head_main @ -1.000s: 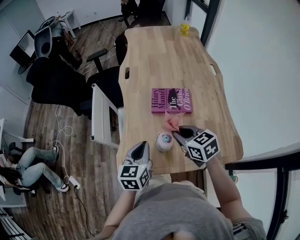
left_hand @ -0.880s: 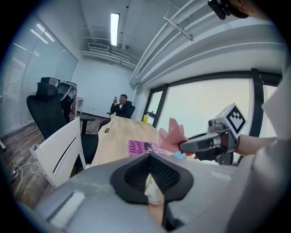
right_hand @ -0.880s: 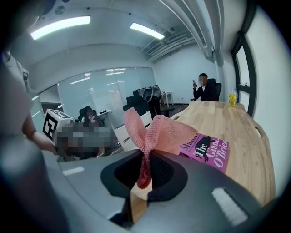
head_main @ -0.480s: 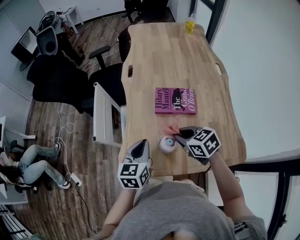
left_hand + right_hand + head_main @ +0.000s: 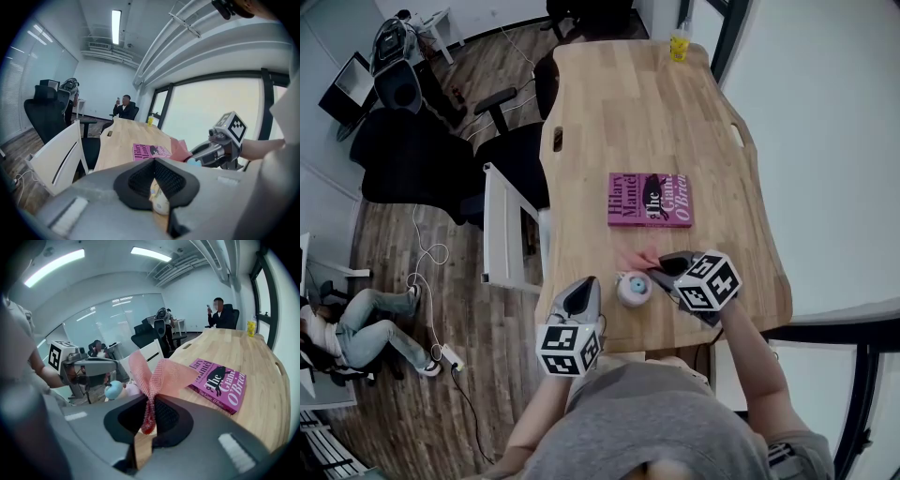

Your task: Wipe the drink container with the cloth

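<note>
Cloth of pink mesh sits clamped in right tool near pastel container; left tool closed.

The cloth pinched in my right gripper is a pink open-weave mesh, rough and matt, held against black, finely ribbed pads set in a smooth, matt grey shell. The table is pale, smooth wood with a soft sheen. The book has a slightly glossy magenta paper cover, and the drink container looks smooth.
</note>
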The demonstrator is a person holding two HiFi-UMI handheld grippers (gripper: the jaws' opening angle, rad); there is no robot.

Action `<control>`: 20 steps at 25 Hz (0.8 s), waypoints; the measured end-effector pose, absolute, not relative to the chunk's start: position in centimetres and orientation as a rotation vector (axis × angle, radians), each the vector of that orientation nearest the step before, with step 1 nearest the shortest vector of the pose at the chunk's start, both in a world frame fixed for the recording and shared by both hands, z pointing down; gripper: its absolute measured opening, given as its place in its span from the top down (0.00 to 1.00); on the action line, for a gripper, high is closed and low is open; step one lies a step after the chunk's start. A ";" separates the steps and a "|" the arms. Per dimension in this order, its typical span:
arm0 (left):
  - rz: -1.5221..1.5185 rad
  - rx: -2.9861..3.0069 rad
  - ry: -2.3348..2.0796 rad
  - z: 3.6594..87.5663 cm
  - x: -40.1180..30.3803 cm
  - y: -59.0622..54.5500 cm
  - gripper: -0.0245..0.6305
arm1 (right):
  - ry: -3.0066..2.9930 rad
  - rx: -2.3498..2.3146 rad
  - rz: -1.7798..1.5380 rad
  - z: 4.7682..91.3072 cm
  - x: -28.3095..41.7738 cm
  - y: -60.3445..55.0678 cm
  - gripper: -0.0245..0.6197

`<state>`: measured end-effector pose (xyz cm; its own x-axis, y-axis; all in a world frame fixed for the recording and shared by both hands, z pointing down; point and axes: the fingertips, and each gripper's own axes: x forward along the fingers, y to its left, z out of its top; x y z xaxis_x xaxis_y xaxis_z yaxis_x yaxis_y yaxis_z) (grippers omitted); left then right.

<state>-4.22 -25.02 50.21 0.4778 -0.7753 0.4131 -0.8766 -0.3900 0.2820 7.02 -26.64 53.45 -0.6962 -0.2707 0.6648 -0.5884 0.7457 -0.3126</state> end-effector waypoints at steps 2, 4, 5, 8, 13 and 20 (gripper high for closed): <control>0.296 2.267 -1.372 50.2 -4.3 -25.1 0.96 | -2.330 0.634 0.700 53.9 7.1 -26.5 0.92; 0.296 2.264 -1.375 50.1 -4.4 -25.2 0.96 | -2.319 0.626 0.713 54.3 7.2 -26.5 0.92; 0.297 2.262 -1.377 50.1 -4.5 -25.3 0.96 | -2.315 0.621 0.721 54.6 7.2 -26.4 0.92; 0.299 2.258 -1.383 50.3 -4.7 -25.3 0.96 | -2.304 0.602 0.738 55.4 7.3 -26.2 0.92; 0.302 2.253 -1.386 50.4 -4.8 -25.4 0.96 | -2.293 0.588 0.756 56.5 7.4 -26.2 0.92; 0.298 2.247 -1.392 50.5 -4.9 -25.5 0.96 | -2.260 0.591 0.769 58.4 7.7 -26.1 0.92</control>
